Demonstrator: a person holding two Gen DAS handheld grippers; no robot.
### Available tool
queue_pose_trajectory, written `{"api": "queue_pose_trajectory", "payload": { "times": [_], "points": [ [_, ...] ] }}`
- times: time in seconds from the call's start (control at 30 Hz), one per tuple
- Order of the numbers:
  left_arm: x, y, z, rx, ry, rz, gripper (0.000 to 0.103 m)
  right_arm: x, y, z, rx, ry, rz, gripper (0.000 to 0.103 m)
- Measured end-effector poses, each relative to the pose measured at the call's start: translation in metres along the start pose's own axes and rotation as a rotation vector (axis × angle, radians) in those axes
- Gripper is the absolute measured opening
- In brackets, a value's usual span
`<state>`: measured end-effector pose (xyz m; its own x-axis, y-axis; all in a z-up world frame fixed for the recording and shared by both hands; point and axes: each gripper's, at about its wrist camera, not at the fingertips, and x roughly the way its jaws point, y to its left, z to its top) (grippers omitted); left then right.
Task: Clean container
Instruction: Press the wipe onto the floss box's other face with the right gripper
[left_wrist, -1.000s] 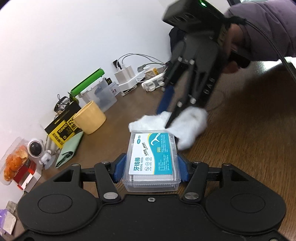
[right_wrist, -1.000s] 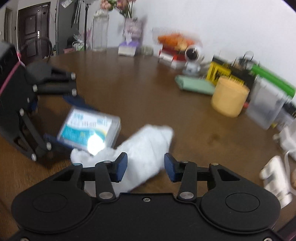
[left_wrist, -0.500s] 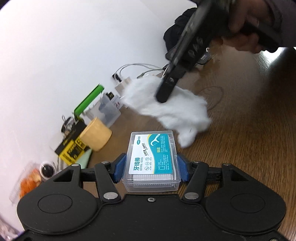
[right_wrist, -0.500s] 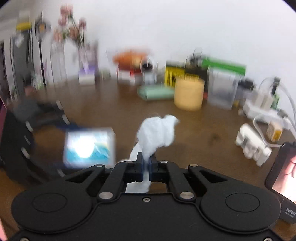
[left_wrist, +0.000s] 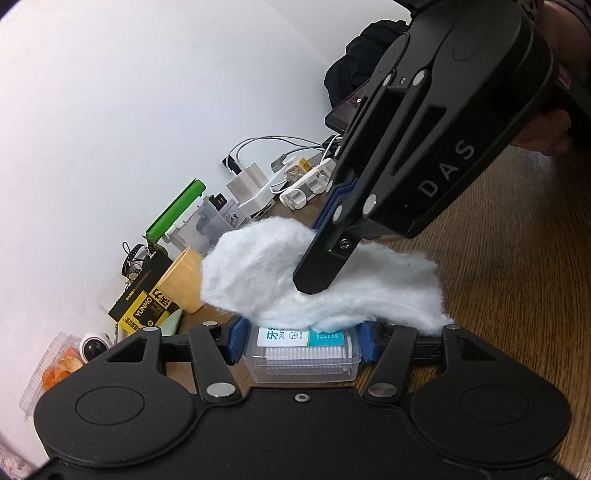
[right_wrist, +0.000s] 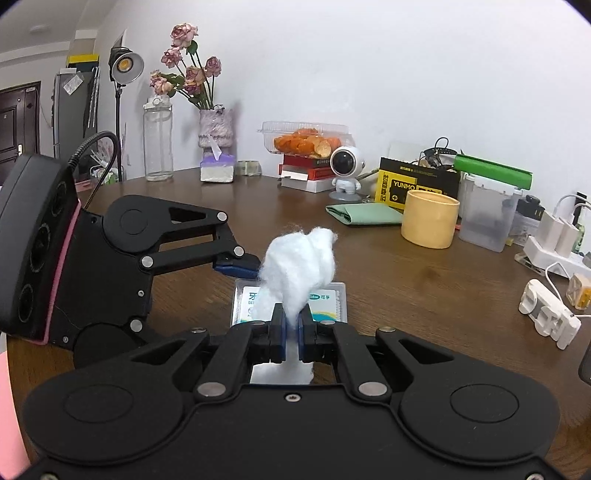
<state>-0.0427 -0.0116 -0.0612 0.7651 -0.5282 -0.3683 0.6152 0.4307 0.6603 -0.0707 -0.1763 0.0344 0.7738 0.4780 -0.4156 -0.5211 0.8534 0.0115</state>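
**Cotton on the floss box, both tongs clenched**

Here the brown wooden surface (right_wrist: 424, 295) is the largest thing, and it carries many objects along the white wall. Among them are a yellow cup (right_wrist: 430, 220), a folded green cloth (right_wrist: 364, 214), a black and yellow box (right_wrist: 410, 184), a small white astronaut figure (right_wrist: 345, 168) and a vase with dried roses (right_wrist: 216, 129).

The left tongs (left_wrist: 301, 341) are clenched on the container (left_wrist: 303, 354), a clear plastic box of dental floss picks with a blue and white label. The blue pads press on its two short sides. The box is held near the surface, in front of the yellow cup.

The right tongs (right_wrist: 291, 332) are clenched on a wad of white cotton (right_wrist: 297, 269). In the left wrist view this cotton (left_wrist: 317, 280) lies over the far part of the lid and hides most of the label. In the right wrist view the wad stands up from between the pads, above the container (right_wrist: 332, 299).
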Motion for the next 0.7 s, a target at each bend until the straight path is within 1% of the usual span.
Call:
{"api": "queue_pose_trajectory", "payload": {
  "times": [0.33, 0.7],
  "points": [
    [-0.009, -0.002, -0.004, 0.002, -0.004, -0.002, 0.056, 0.01, 0.0, -0.001, 0.012, -0.003, -0.031, 0.007],
    [-0.013, -0.003, -0.006, 0.004, -0.004, -0.001, 0.056, 0.014, 0.0, 0.0, 0.016, -0.003, -0.034, 0.007]
  ]
}}
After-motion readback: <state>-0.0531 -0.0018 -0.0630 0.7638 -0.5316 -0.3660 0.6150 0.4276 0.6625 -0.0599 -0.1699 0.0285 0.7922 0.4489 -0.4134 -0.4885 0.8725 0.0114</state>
